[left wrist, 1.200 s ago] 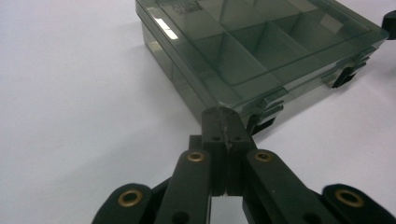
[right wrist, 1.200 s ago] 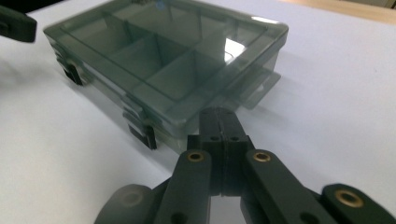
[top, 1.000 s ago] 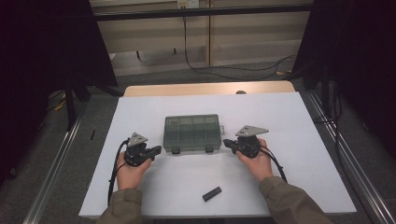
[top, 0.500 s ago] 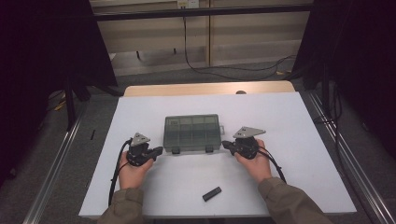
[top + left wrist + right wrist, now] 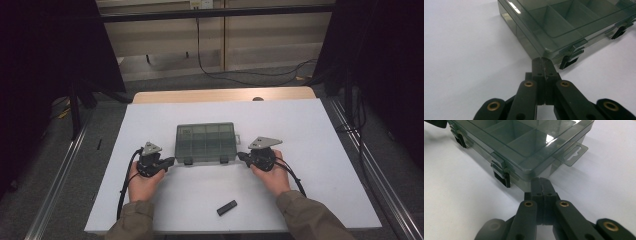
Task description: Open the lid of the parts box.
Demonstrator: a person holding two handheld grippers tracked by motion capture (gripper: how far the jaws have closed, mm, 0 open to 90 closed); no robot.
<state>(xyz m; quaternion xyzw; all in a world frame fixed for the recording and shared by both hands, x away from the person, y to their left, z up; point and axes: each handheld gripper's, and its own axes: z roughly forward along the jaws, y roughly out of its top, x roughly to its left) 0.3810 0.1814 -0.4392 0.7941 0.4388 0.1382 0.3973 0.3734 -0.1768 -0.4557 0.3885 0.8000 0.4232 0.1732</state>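
High view: left gripper [image 5: 170, 161], right gripper [image 5: 242, 157] both closed, empty, seemingly touching organiser box [image 5: 205, 142] corners.

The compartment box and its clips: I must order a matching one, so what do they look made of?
The box looks like smoke-tinted clear plastic, glossy: dividers show through the lid, which reflects light. Its clips look like opaque black plastic, duller. The exact plastic cannot be told.

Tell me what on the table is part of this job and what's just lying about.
In the job: compartment box, lid down; left gripper and right gripper, both shut at its front corners.
Lying about: small black block near the table's front edge.
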